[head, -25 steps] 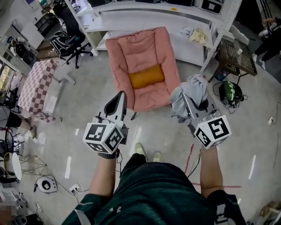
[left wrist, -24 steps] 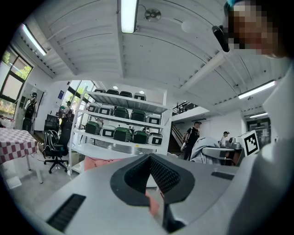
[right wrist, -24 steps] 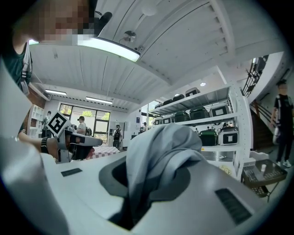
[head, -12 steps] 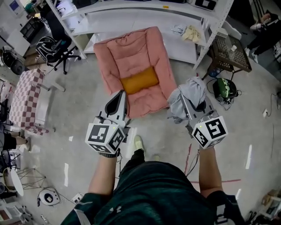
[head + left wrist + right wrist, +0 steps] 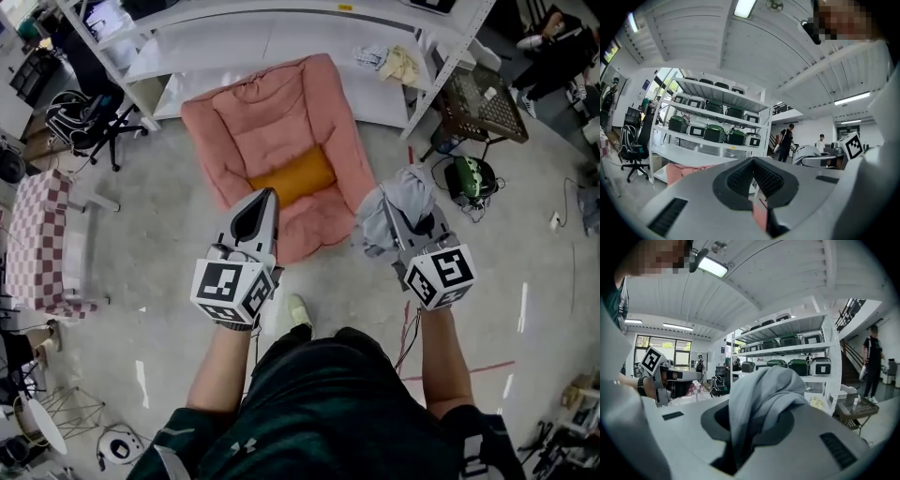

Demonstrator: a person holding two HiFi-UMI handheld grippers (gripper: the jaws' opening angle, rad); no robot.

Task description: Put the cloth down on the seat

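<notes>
Right gripper [image 5: 392,216] is clamped on the bunched grey cloth [image 5: 411,192], which is held off the floor just beside the pink seat's [image 5: 272,122] near right corner. Left gripper [image 5: 266,197] is seen closed and empty, its tips at the seat's near edge.

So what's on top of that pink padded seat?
Only an orange rectangular cushion, across the middle of the pink padded seat. The left gripper hides part of its front edge.
</notes>
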